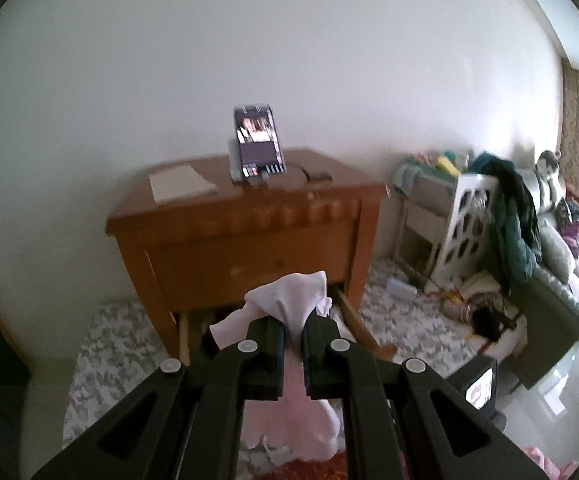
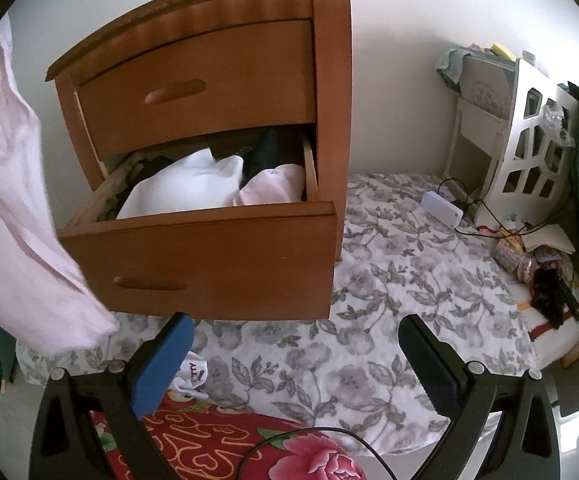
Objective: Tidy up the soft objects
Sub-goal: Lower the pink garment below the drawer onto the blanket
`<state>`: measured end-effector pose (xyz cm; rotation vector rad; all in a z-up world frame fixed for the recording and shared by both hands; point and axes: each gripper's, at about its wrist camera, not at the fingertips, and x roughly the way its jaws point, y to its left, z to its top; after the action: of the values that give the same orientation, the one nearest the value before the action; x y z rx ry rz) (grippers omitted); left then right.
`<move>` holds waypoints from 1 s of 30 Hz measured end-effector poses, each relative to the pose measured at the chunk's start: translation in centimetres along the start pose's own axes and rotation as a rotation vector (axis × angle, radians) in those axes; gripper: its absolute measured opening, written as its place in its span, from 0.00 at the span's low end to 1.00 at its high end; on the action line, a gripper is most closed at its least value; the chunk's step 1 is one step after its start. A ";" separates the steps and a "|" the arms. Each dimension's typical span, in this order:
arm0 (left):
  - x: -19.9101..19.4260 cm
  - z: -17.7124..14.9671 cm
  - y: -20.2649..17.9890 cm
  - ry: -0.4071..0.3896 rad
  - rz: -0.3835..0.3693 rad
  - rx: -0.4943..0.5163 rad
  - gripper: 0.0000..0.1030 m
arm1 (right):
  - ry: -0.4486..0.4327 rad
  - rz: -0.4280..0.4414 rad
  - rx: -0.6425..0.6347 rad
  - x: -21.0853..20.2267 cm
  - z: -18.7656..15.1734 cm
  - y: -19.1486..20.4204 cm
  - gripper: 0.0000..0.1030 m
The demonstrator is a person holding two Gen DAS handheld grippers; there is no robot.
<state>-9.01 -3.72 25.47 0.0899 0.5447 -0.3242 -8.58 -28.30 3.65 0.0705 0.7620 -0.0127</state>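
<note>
Pale pink garment held up ahead of the open drawer, ready to be stowed.

The left tool [image 1: 293, 330] is clamped on the pink garment [image 1: 289, 300], a bunch of cloth standing above its tips and the rest hanging below; in the right wrist view the same cloth drapes far to the left of the right tool [image 2: 293, 332], which is spread wide and holds nothing. Straight ahead of the right tool and above it, the lower drawer [image 2: 209, 256] of the wooden nightstand [image 2: 225, 60] stands pulled out, already holding white and pink clothes [image 2: 193, 190]. Likely best: lift the garment until its hanging tail clears the drawer front, carry it over the open space, lower it, then release. The free tool could tuck in any cloth left trailing over the edge.
</note>
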 end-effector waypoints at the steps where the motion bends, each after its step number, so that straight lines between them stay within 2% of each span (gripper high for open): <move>1: 0.5 -0.5 -0.2 0.019 -0.003 0.002 0.07 | -0.001 0.000 -0.001 -0.1 0.0 0.0 1.00; 6: 3.6 -3.1 -0.7 0.114 -0.002 0.004 0.07 | 0.002 -0.002 0.001 -0.1 0.0 0.0 1.00; 13: 9.7 -7.9 -1.0 0.301 -0.007 -0.031 0.07 | 0.013 -0.004 0.004 0.0 0.0 -0.1 1.00; 22: 15.5 -12.4 -0.8 0.430 0.054 -0.033 0.07 | 0.044 -0.005 -0.004 1.1 -0.4 -0.2 1.00; 30: 19.9 -16.6 -0.1 0.545 0.035 -0.096 0.07 | 0.073 -0.009 -0.023 2.0 -0.7 0.1 1.00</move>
<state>-1.20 -6.54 0.91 0.0945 1.0959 -0.2370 -7.54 -28.16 1.77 0.0460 0.8349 -0.0096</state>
